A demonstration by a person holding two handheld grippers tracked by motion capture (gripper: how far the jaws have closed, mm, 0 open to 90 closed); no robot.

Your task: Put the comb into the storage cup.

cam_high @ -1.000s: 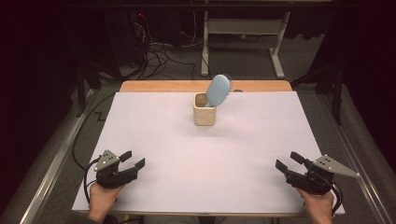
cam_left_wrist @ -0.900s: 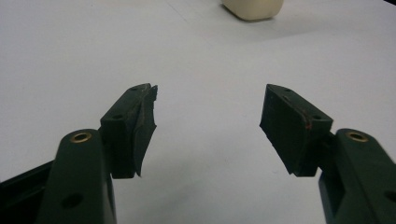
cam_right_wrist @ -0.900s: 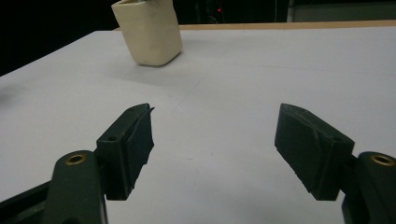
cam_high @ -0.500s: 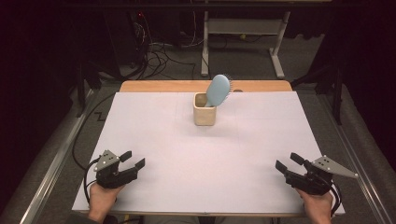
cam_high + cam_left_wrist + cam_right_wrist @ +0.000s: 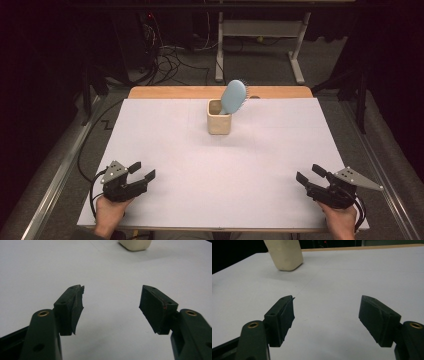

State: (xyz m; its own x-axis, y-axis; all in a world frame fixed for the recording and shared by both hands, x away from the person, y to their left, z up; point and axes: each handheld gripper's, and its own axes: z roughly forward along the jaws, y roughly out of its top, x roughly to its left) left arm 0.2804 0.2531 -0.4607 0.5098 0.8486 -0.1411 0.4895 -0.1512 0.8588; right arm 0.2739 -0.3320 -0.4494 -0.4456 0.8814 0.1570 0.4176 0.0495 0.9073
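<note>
A cream square cup [image 5: 219, 116] stands near the far middle of the white table [image 5: 210, 170]. A light blue hairbrush [image 5: 234, 97] sticks up out of it, leaning right. My left gripper [image 5: 141, 171] rests at the near left edge, held by a hand, jaws open and empty. At the near right edge my right gripper [image 5: 310, 175] is open too, with nothing between its jaws. In the left gripper view the cup [image 5: 136, 244] lies far ahead beyond the gripper [image 5: 111, 303]. The right gripper view has the cup [image 5: 284, 255] ahead to the left of the gripper [image 5: 325, 315].
A wooden strip [image 5: 220, 92] runs along the table's far edge. Behind it are a grey table frame [image 5: 260, 45] and cables [image 5: 170, 55] on the dark floor. Metal rails [image 5: 55, 180] flank both sides of the table.
</note>
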